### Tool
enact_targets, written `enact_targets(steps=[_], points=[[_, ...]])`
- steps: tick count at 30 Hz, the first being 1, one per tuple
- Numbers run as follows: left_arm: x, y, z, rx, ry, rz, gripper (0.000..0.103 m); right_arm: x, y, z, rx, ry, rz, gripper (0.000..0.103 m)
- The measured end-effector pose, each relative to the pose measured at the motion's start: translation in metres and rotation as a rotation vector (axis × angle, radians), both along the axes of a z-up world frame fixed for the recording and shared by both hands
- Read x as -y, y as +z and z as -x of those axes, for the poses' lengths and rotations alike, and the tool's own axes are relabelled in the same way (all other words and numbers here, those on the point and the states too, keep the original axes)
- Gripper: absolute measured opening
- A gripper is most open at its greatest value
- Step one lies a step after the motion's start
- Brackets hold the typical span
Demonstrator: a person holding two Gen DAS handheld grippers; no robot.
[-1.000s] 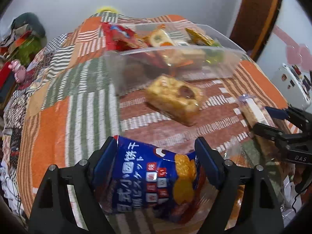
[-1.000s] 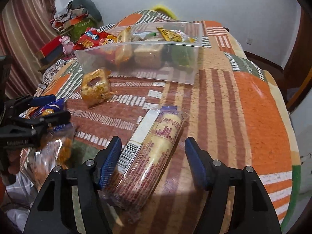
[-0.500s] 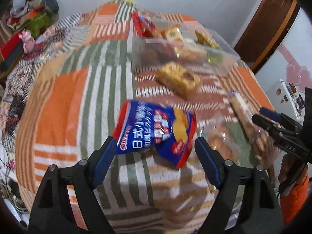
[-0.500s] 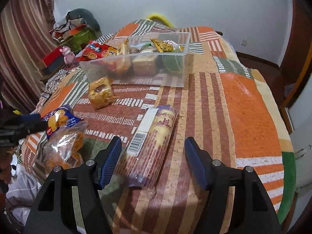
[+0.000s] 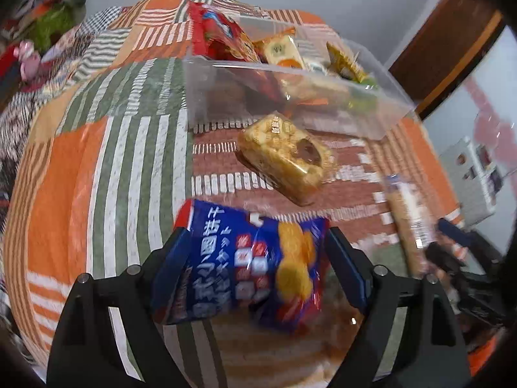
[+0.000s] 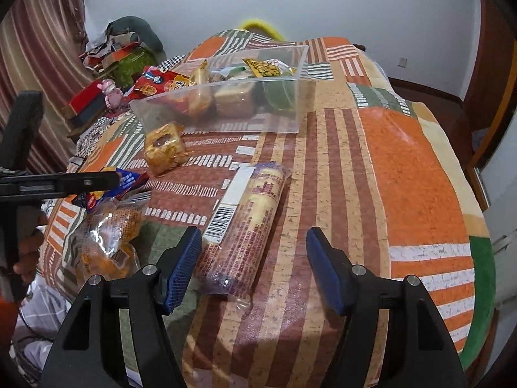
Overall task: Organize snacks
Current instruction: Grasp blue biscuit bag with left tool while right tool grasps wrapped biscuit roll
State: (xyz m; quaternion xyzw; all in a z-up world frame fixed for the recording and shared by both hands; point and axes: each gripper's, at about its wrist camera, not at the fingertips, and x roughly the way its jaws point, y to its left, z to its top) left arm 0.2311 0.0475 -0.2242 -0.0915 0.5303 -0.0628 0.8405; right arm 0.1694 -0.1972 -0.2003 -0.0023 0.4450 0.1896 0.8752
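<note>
walls: plain white (image 6: 355,6) | curtain: striped, brown-cream (image 6: 38,51) | door: dark wood (image 5: 452,48) | bedspread: patchwork (image 6: 404,161)

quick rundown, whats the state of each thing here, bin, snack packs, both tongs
bin: open, part full of snacks
blue bag: sealed, lifted between the left tongs
left tongs: shut on the blue bag
right tongs: open, astride the roll's near end
roll: sealed, flat on the cloth
cake pack: sealed, lying outside the bin
clear bag: lying under the left tongs

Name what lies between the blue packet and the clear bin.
One golden wrapped cake on the quilt, between the blue packet and the clear bin; the left wrist view shows it best.
</note>
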Motion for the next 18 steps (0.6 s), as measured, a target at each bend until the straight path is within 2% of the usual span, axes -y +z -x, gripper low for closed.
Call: enact_targets(steps=[5,9,11,13,18], points=[[0.016,-0.006,0.0,0.048,-0.059,-0.104,0.087,-0.001,-0.003,-0.001,-0.005,0.004,-0.006,0.064],[0.017,-0.011,-0.003,0.064,-0.079,-0.101,0.09,-0.004,-0.006,-0.007,-0.021,0.014,-0.018,0.064],[0.015,-0.013,-0.005,0.061,-0.07,-0.116,0.096,-0.009,-0.01,-0.01,-0.025,0.022,-0.005,0.064],[0.012,-0.013,-0.008,0.045,-0.059,-0.139,0.097,-0.015,-0.013,-0.012,-0.02,0.027,0.016,0.064],[0.004,-0.003,-0.001,0.058,-0.09,-0.102,0.098,-0.021,-0.016,-0.015,-0.012,0.033,0.033,0.064]])
